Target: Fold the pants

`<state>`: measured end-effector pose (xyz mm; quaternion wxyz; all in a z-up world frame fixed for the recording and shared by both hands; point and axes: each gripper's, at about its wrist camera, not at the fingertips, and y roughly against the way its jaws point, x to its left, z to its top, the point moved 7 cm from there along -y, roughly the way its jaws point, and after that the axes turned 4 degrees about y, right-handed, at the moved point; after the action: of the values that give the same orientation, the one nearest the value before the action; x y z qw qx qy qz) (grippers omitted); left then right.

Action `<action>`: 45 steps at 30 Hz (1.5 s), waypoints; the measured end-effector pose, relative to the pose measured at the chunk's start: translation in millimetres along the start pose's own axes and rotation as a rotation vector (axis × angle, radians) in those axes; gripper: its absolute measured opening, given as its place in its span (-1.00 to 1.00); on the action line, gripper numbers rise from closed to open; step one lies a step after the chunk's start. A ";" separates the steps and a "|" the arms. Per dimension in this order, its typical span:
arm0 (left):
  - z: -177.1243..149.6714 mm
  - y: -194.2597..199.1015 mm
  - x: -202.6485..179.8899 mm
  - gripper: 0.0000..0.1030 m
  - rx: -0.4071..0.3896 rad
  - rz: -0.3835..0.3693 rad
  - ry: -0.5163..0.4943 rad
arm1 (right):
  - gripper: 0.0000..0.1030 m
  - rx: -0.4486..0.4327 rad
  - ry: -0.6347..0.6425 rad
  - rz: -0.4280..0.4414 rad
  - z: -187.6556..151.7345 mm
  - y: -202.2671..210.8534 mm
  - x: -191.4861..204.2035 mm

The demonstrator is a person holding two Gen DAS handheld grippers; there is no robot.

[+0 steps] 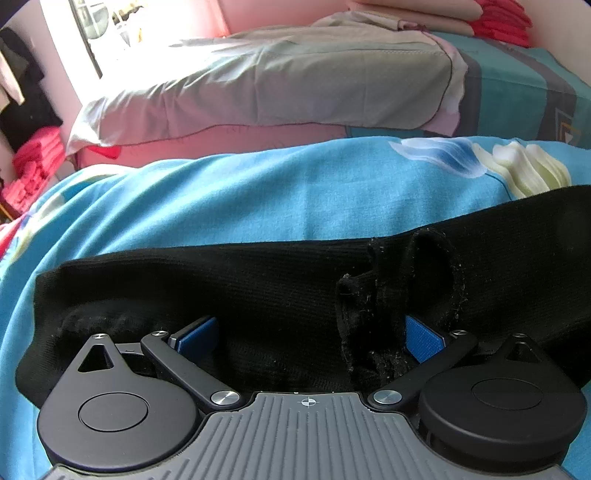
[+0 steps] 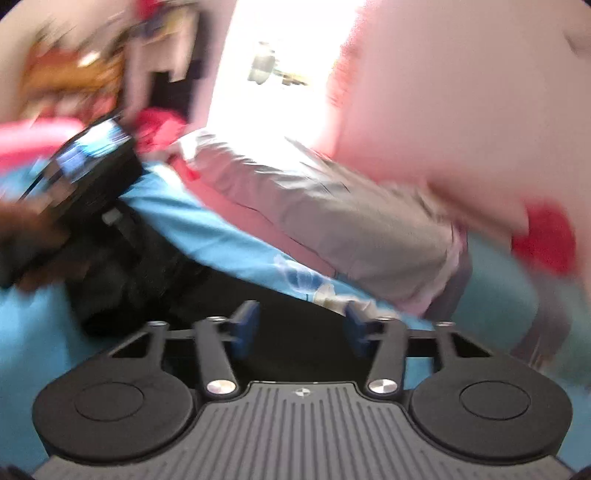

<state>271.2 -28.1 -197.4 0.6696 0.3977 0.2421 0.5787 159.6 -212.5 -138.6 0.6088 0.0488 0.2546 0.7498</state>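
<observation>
Black pants on a blue floral bedspread, both grippers over them.

The pants [image 1: 258,280] lie as a long dark band across the near part of the bedspread [image 1: 258,192], with a bunched, linty fold right of centre. Left gripper [image 1: 310,336] angles down onto the fabric, jaws spread wide, blue pads [image 1: 421,338] either side of the fold and not pressing it: released. Right gripper [image 2: 301,328], in a blurred view, is part-open with black cloth beyond its pads; no grip visible. The left gripper's dark body shows at far left in that view. Beyond the bedspread: a grey pillow [image 1: 295,85], pink wall, red folded cloth [image 1: 502,18] far right.
</observation>
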 end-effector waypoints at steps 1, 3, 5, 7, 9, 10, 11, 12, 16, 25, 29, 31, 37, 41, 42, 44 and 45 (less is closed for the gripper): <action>1.1 2.1 1.7 1.00 0.003 -0.013 0.016 | -0.06 0.037 -0.044 -0.002 -1.7 -17.3 -2.8; 3.5 12.0 8.8 1.00 -0.009 -0.074 0.070 | -0.05 0.224 -0.042 0.019 -23.5 -43.3 5.1; 6.3 25.8 18.7 1.00 -0.038 -0.128 0.116 | -0.10 0.266 0.090 -0.002 -36.4 -45.3 22.2; 8.3 38.3 27.3 1.00 -0.068 -0.161 0.134 | -0.09 0.216 0.124 -0.017 -24.9 -36.7 26.0; 9.2 46.7 34.6 1.00 -0.080 -0.181 0.152 | -0.06 0.147 0.060 -0.022 -9.0 -31.9 23.2; 9.4 49.2 38.1 1.00 -0.079 -0.182 0.168 | -0.04 0.124 0.047 -0.017 -2.1 -31.8 24.3; 9.6 50.5 41.7 1.00 -0.075 -0.182 0.190 | 0.06 0.109 0.041 -0.012 2.9 -34.6 27.8; 9.4 49.6 45.0 1.00 -0.061 -0.192 0.218 | 0.11 0.109 0.039 -0.005 4.6 -40.0 34.0; 5.0 25.6 51.8 1.00 0.121 -0.285 0.339 | 0.13 0.248 0.130 0.094 -10.2 -71.1 63.6; -3.0 42.7 83.6 1.00 0.050 -0.068 0.273 | 0.29 0.276 0.061 0.105 6.8 -93.1 67.5; -13.4 47.2 105.5 1.00 0.048 0.023 0.264 | 0.40 0.218 0.056 0.073 22.9 -74.5 71.1; -17.6 49.5 117.8 1.00 0.056 0.045 0.277 | 0.41 0.200 0.037 0.045 26.3 -69.6 69.2; -34.4 58.5 148.1 1.00 0.064 0.069 0.338 | 0.59 0.155 0.039 0.017 43.8 -56.8 85.4; -48.2 66.2 167.6 1.00 0.068 0.092 0.367 | 0.66 0.119 0.088 0.069 59.0 -57.7 118.2; -52.4 68.7 173.6 1.00 0.070 0.102 0.374 | 0.68 0.111 0.104 0.081 62.4 -58.6 127.5; -61.1 73.6 186.8 1.00 0.071 0.125 0.389 | 0.69 0.102 0.139 0.112 70.2 -58.7 149.9; -66.1 76.3 193.8 1.00 0.072 0.136 0.399 | 0.70 0.094 0.155 0.124 73.2 -58.5 160.5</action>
<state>216.2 177.2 -146.5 0.5533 0.3141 0.3630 0.6808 198.9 -30.8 -139.0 0.5366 0.0348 0.3325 0.7748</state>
